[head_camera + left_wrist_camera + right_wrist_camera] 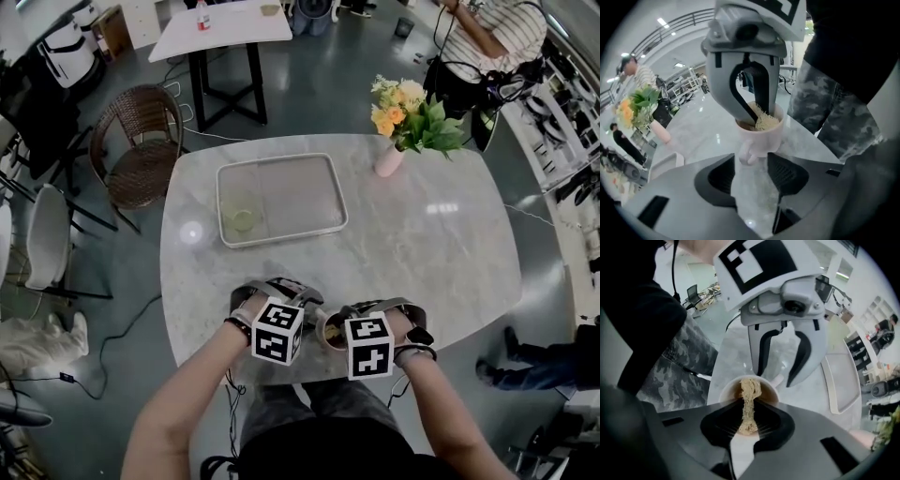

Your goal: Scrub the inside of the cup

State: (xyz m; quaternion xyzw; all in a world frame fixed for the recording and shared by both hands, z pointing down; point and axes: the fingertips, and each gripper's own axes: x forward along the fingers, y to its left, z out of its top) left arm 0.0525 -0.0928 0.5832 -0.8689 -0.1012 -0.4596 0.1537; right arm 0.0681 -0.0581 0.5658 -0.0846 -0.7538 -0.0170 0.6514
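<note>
A grey marble table [422, 244] is seen from above. A shallow tray [277, 159] is set left of the table's middle, and a vase of flowers [389, 159] at the table's far side. At the table's near edge a pale cup [764, 138] is stood upright. The left gripper [752, 164] is kept unclenched, and the cup's handle [747, 157] lies just at its parted fingertips, not pressed. The right gripper [749, 411] is pointed down over the cup, its fingers clenched on a tan fibrous scrubber [750, 392] that is dipped inside the cup.
</note>
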